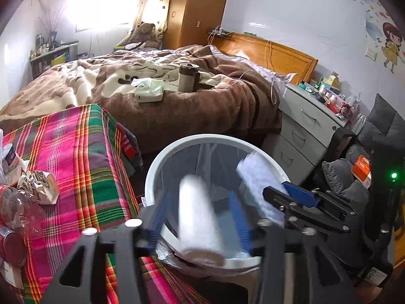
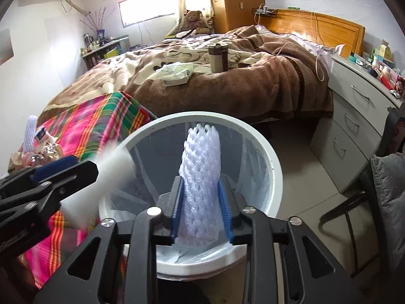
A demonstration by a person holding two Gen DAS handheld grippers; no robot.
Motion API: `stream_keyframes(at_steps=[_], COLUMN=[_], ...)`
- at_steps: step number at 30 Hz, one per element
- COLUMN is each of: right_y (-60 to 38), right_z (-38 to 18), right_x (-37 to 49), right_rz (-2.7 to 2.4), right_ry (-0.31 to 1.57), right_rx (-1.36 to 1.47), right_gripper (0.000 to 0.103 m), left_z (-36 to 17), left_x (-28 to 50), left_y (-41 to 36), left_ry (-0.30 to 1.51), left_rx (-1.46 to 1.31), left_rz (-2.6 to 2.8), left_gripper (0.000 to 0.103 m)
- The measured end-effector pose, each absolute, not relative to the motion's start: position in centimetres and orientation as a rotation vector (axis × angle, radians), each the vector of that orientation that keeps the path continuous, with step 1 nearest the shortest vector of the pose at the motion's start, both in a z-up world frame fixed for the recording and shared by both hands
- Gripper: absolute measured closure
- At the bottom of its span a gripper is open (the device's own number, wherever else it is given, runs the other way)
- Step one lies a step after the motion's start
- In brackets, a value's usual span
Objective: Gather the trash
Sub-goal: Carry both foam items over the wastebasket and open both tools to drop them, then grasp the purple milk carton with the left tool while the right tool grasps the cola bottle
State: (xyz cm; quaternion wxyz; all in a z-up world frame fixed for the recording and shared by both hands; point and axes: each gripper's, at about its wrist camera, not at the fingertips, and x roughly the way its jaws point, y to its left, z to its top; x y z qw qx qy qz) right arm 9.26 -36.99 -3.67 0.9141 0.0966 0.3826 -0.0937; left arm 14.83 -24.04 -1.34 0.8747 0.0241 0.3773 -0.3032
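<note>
Evidently both hover over the bin (image 2: 276,157) so trash drops inside: left gripper (image 1: 198,202) released, white roll (image 1: 200,225) loose between its pads; right gripper (image 2: 201,202) clasping a foam net (image 2: 200,162).

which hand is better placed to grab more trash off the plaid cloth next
Left. The left hand-held gripper sits beside the plaid cloth with the trash pile; the right hand-held gripper is farther away, over the bin.

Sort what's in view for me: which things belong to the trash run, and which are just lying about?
Job:
- white bin
- foam net sleeve between right gripper pads
- white roll between left gripper fingers
- wrappers and bottle on plaid cloth

Lying about:
- tumbler
- wipes pack
- nightstand
- teddy bear
</note>
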Motion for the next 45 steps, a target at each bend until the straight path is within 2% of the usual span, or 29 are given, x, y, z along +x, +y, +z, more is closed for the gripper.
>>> stream_keyframes(at_steps=[1, 3, 6, 23, 30, 45], right_y=[-37.0, -37.1, -37.2, -32.6, -28.9, -21.0], right_z=[-3.7, -3.7, -3.4, -0.8, -0.4, -0.6], right_x=[9.3, 9.2, 9.2, 8.8, 9.8, 14.0], right_rz=[-0.2, -0.206, -0.211, -0.09, 0.028, 0.273], right_ry=[0.79, 0.789, 0.792, 0.691, 0.651, 0.681], right_rx=[0.196, 0.202, 0.212, 0.2, 0.177, 0.1], right_gripper=[0.057, 0.046, 0.046, 0.046, 0.046, 0.046], left_z=[-1.2, -0.9, -0.5, 2.8, 2.7, 0.4], left_x=[14.7, 14.6, 14.4, 11.7, 11.4, 12.9], left_y=[-23.9, -23.5, -22.9, -14.3, -8.6, 2.5], left_ry=[0.785, 0.78, 0.772, 0.671, 0.654, 0.7], left_rx=[0.043, 0.03, 0.031, -0.006, -0.024, -0.082], left_rz=[-0.639, -0.641, -0.621, -0.478, -0.358, -0.085], left_gripper=[0.046, 0.045, 0.041, 0.04, 0.034, 0.034])
